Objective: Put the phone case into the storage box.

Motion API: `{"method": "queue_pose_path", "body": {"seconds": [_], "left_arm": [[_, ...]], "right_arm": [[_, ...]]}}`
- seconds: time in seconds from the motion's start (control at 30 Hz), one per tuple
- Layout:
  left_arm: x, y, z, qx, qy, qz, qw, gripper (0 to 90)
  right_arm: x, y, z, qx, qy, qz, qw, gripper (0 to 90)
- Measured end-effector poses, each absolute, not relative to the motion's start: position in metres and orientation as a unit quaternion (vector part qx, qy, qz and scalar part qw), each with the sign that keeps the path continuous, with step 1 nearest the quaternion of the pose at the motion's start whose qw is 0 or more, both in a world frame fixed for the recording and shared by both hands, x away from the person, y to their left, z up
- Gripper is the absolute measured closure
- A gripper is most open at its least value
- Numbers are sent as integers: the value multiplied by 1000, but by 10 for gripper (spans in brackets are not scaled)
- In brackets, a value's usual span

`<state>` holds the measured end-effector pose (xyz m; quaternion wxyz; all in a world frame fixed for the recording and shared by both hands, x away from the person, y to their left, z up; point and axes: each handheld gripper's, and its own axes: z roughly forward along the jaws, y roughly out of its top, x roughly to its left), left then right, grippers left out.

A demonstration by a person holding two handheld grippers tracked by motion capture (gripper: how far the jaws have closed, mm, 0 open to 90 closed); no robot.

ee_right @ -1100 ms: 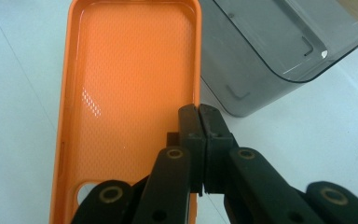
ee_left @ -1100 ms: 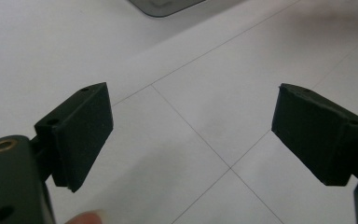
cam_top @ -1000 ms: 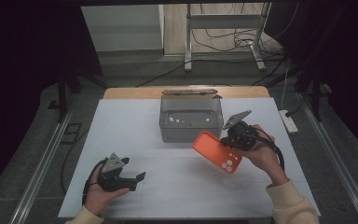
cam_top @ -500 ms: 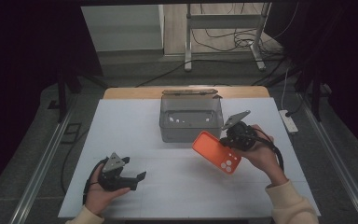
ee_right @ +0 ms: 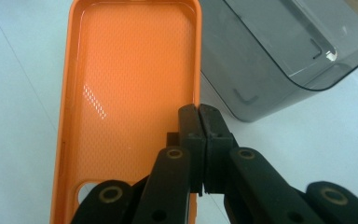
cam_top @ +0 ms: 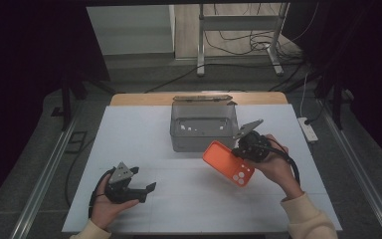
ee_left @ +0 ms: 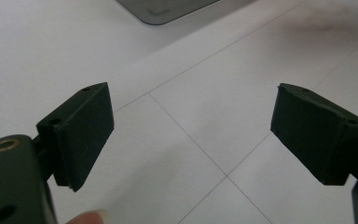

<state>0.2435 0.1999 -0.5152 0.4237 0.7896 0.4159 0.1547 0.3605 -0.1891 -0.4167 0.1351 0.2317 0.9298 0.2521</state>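
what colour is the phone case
Orange phone case, with a fine dotted texture inside; the right gripper view shows it best.

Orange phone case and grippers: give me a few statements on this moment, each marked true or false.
1. The right gripper is shut on the edge of the orange phone case. True.
2. The left gripper holds the case too. False: its jaws stand open over the bare white table.
3. The case lies inside the grey box. False: it is held up in front of the box, outside it.
4. The case's hollow inner side faces the right gripper's camera. True.
5. The grey box is open at the top. True.
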Motion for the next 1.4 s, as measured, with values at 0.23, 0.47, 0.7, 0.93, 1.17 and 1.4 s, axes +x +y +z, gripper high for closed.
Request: {"method": "queue_pose_path", "body": {"seconds": [0.23,0.47,0.7,0.93,1.17,1.4], "left_arm": [[244,199,-514,789,416,150,426,131],[246,195,-512,790,413,146,429,128],[248,196,-508,787,415,130,438,124],[248,189,-505,791,407,126,440,128],[251,184,-500,795,400,114,442,121],[255,181,-494,792,402,109,446,127]], "right_arm": [[358,-181,-421,223,932,250,136,890],[353,-168,-427,208,938,246,127,889],[350,-160,-432,196,942,245,116,890],[350,-158,-433,193,943,246,113,890],[350,-160,-432,195,941,249,116,889],[349,-159,-431,195,941,249,117,889]]}}
